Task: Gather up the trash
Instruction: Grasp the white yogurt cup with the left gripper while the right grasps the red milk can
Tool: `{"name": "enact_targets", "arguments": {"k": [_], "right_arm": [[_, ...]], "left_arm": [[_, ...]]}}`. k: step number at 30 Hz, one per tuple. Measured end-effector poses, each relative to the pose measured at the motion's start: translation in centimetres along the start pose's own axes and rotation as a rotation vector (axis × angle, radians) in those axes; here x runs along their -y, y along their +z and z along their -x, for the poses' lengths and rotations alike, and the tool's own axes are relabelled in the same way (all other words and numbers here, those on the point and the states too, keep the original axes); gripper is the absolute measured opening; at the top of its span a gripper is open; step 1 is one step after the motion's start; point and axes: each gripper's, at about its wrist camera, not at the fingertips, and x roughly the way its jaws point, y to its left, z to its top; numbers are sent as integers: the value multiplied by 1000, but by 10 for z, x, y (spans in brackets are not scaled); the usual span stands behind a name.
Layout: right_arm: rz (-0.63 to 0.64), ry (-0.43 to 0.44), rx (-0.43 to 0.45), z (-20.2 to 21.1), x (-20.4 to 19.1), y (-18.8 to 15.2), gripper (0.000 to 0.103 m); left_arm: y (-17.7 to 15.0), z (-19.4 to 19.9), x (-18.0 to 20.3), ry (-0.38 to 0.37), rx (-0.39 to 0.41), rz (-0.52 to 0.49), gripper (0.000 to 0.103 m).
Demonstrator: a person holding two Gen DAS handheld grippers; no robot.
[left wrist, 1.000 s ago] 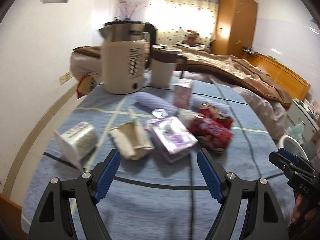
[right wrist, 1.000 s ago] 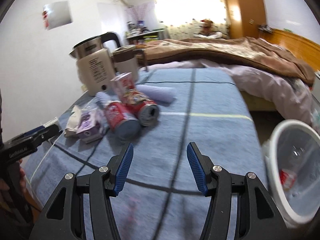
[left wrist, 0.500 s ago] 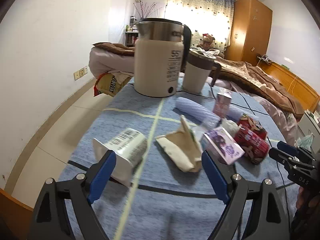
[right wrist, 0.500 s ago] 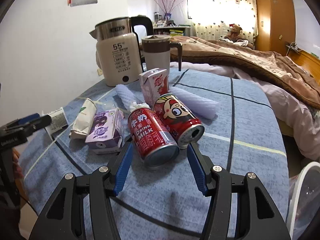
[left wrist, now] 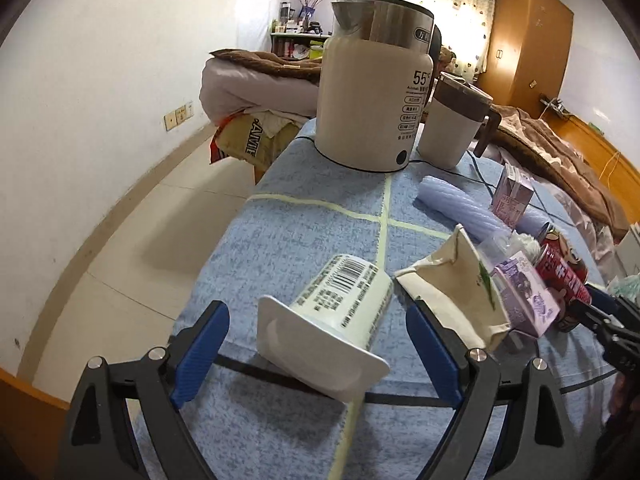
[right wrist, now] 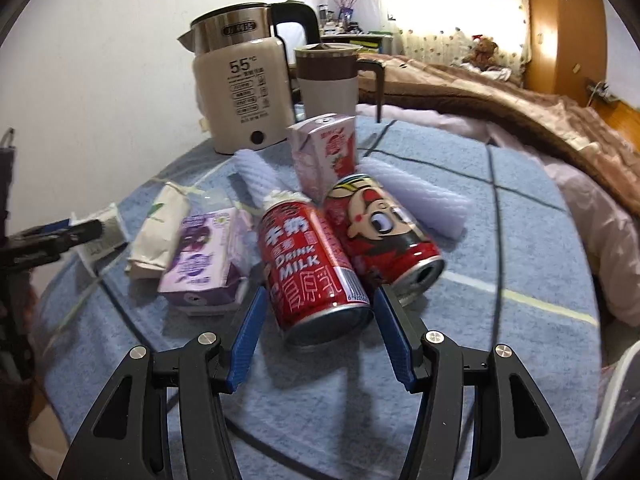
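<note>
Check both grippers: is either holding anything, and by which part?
Nothing is held. The left gripper straddles the yogurt cup, pads clear. The right gripper brackets the red can, not clamped.

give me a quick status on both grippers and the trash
Left gripper open, astride tipped yogurt cup, no grip. Right gripper open, astride DRINK MILK can, pads not pressing. Second red can crowds the right pad.

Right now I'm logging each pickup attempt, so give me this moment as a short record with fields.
surface: blue checked cloth
left gripper: open, yogurt cup on its side between the fingers, pads clear
right gripper: open, straddling the red milk can, no squeeze visible
beside it: second red can, purple carton
behind: kettle, mug
</note>
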Motion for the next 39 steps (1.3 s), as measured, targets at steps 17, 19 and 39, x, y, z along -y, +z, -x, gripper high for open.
{"name": "enact_targets", "arguments": {"k": [17, 19, 39], "right_arm": [[-33, 10, 5, -13, -5, 6, 55], [-37, 11, 7, -12, -5, 5, 55], [-74, 2, 29, 22, -1, -20, 53]], "left_arm": [[-4, -14, 21, -124, -30, -54, 77], [-4, -13, 25, -127, -30, -56, 77], [-20, 22, 48, -212, 22, 11, 71]]}}
